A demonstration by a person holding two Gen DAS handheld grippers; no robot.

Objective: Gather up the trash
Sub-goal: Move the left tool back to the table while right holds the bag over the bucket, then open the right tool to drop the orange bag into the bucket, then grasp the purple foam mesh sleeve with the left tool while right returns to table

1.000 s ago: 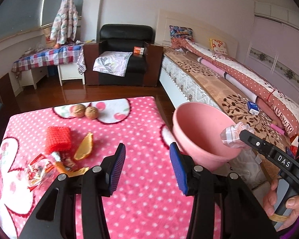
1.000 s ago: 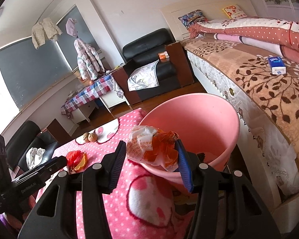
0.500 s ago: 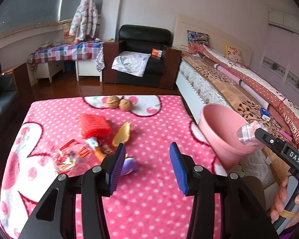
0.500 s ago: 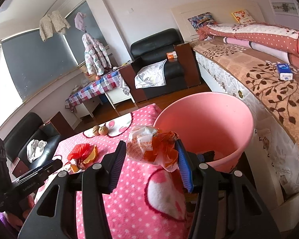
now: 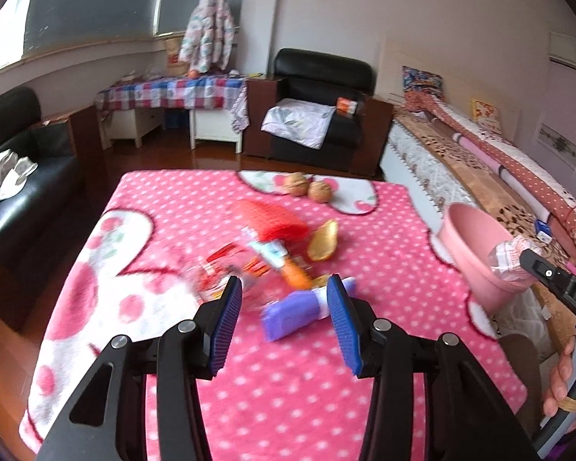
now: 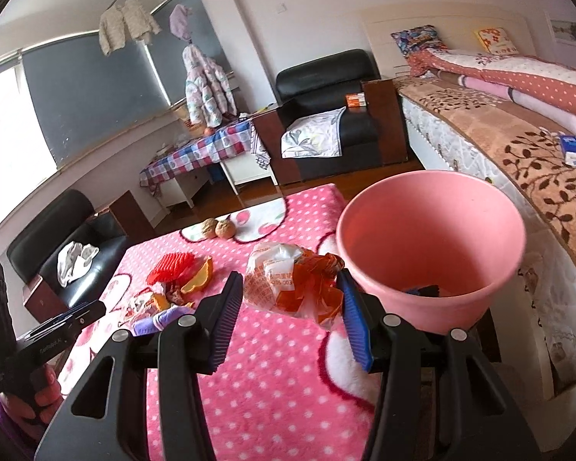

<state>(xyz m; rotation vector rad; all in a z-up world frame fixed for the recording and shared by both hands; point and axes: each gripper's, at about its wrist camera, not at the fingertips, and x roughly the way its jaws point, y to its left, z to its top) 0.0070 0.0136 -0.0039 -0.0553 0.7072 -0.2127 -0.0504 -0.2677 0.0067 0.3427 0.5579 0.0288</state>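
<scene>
The crumpled wrapper (image 6: 293, 282), clear plastic with orange print, sits between the blue pads of my right gripper (image 6: 288, 319); the jaws stand about half apart and press on it from both sides, holding it above the pink dotted blanket (image 6: 272, 380), just beside the near rim of the pink bucket (image 6: 430, 238). The bucket stands off the table's edge, next to the bed (image 6: 518, 146), and something small and dark with a blue bit lies at its bottom; I cannot tell what it is.

My left gripper (image 5: 284, 320) hangs with its jaws well apart and nothing between the pads. Just beyond its tips lies a purple wrapper (image 5: 299, 313) on the blanket, and past that the rest of the pile: an orange scrap (image 5: 293, 274), red-and-white packets (image 5: 230, 265), a red mesh sleeve (image 5: 272, 221) and a yellow peel (image 5: 322, 242), all blurred. Two walnuts (image 5: 307, 188) sit near the table's far edge.
</scene>
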